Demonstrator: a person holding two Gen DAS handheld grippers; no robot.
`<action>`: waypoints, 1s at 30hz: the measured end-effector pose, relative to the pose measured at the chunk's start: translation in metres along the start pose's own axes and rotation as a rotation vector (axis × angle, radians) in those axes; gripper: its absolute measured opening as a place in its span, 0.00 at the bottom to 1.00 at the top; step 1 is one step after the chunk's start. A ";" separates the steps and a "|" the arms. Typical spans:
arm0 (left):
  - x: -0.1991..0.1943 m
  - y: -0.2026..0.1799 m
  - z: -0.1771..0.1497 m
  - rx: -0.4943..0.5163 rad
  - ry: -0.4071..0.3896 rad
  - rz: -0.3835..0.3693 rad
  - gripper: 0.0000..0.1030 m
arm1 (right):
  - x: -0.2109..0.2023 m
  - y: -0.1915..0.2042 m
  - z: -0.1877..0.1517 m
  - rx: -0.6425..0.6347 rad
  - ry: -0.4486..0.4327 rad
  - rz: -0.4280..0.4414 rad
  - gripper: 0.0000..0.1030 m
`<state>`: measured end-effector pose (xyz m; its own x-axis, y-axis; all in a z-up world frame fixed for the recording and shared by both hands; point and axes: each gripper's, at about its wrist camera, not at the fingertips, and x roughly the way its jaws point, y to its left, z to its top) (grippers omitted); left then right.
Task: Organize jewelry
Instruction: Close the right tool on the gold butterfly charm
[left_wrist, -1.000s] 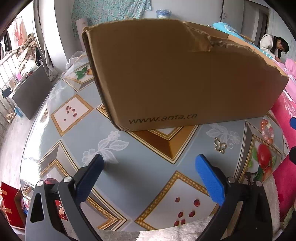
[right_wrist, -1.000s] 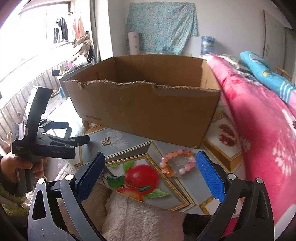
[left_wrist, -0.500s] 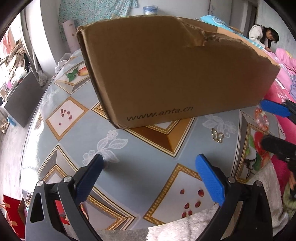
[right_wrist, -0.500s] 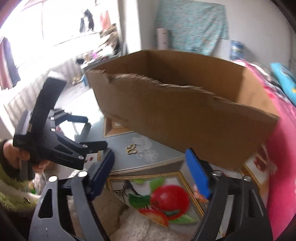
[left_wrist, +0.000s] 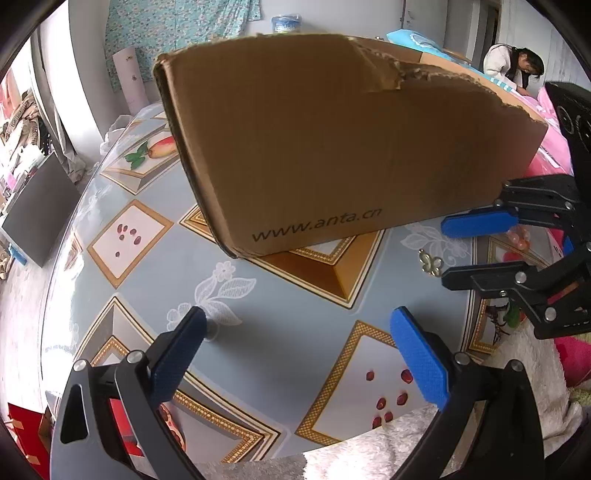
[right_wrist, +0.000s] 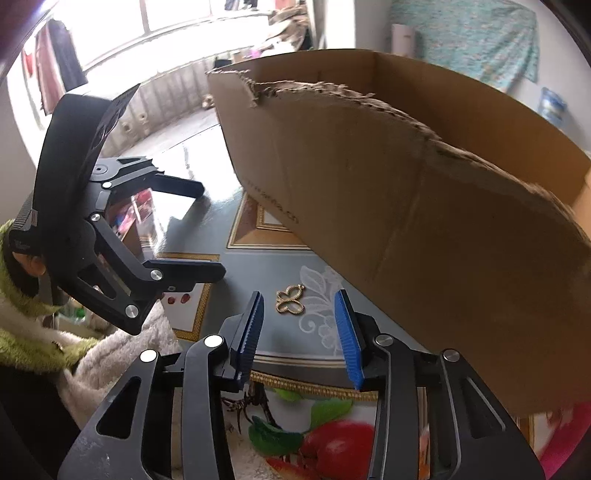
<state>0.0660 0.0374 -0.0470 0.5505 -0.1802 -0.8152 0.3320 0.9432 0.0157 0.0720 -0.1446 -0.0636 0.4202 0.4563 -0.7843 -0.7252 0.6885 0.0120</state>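
1. While my right gripper (right_wrist: 299, 332) points down at the table (left_wrist: 295, 325), its jaws have just been closing and now stand at a narrow gap.
2. Between my right fingers (right_wrist: 251, 332) lies the gold pendant (right_wrist: 290, 301), flat on the table; neither pad touches it.
3. From the left wrist view the pendant (left_wrist: 430, 263) sits just beside the box (left_wrist: 332, 147), near its printed front wall, with my right gripper (left_wrist: 476, 251) close to it.
4. My left gripper (left_wrist: 295, 354) stands wide, nothing between its fingers (left_wrist: 421, 362), and touches nothing that I can see.
5. Seen from the right wrist, my left gripper (right_wrist: 207, 232) hangs over the table's near edge, well apart from the pendant.
6. A bead bracelet (left_wrist: 517, 236) shows partly behind my right gripper, on the table past the pendant.
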 end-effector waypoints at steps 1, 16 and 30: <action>0.001 0.001 0.000 0.001 0.000 -0.001 0.95 | 0.003 0.001 0.002 -0.017 0.009 0.004 0.33; 0.003 0.002 0.003 0.004 -0.005 -0.001 0.95 | 0.015 0.023 0.008 -0.131 0.077 -0.008 0.11; 0.002 0.000 0.002 0.003 -0.010 0.001 0.95 | 0.002 0.013 0.009 -0.077 0.057 -0.018 0.10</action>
<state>0.0691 0.0361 -0.0476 0.5585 -0.1825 -0.8092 0.3341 0.9424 0.0180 0.0684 -0.1291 -0.0595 0.4036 0.4095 -0.8182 -0.7581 0.6504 -0.0484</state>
